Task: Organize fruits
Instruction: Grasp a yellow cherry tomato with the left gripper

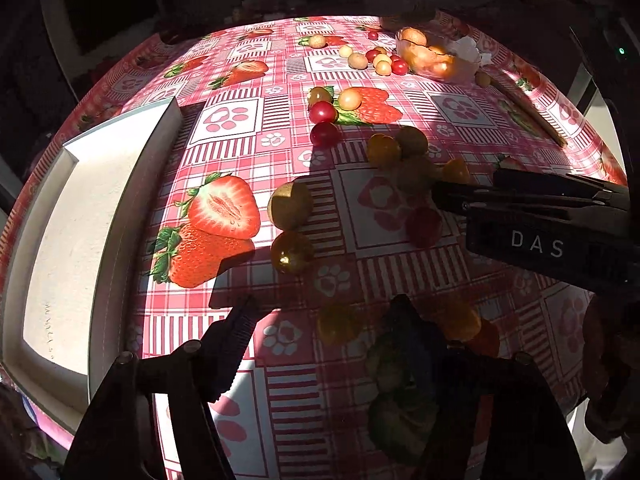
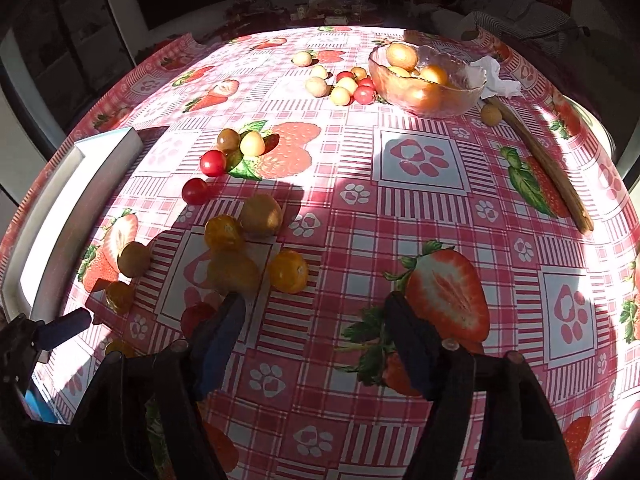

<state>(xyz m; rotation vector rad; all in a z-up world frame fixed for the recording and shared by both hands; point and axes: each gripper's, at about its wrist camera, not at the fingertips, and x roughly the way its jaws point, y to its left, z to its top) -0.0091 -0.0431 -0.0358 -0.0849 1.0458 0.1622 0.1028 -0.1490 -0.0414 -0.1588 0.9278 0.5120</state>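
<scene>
Small round fruits lie scattered on a strawberry-print tablecloth: red cherry tomatoes [image 2: 213, 163], yellow ones [image 2: 288, 271] and brown-skinned ones [image 2: 261, 216]. My left gripper [image 1: 324, 316] is open low over the cloth, and a yellow fruit [image 1: 338, 324] lies in shadow between its fingers without touching the pads. More orange fruits [image 1: 460, 320] sit just outside its right finger. My right gripper [image 2: 316, 312] is open over bare cloth, its left finger [image 2: 230, 316] beside the yellow cluster. Its black body [image 1: 536, 244] reaches in from the right in the left wrist view.
A white tray [image 1: 60, 240] lies along the table's left edge. A glass bowl [image 2: 448, 108] holding round yellow-brown fruits stands at the far right, with crumpled tissue [image 2: 496, 76] and a wooden stick [image 2: 548, 168] beside it. More fruits cluster left of the bowl [image 2: 340, 95].
</scene>
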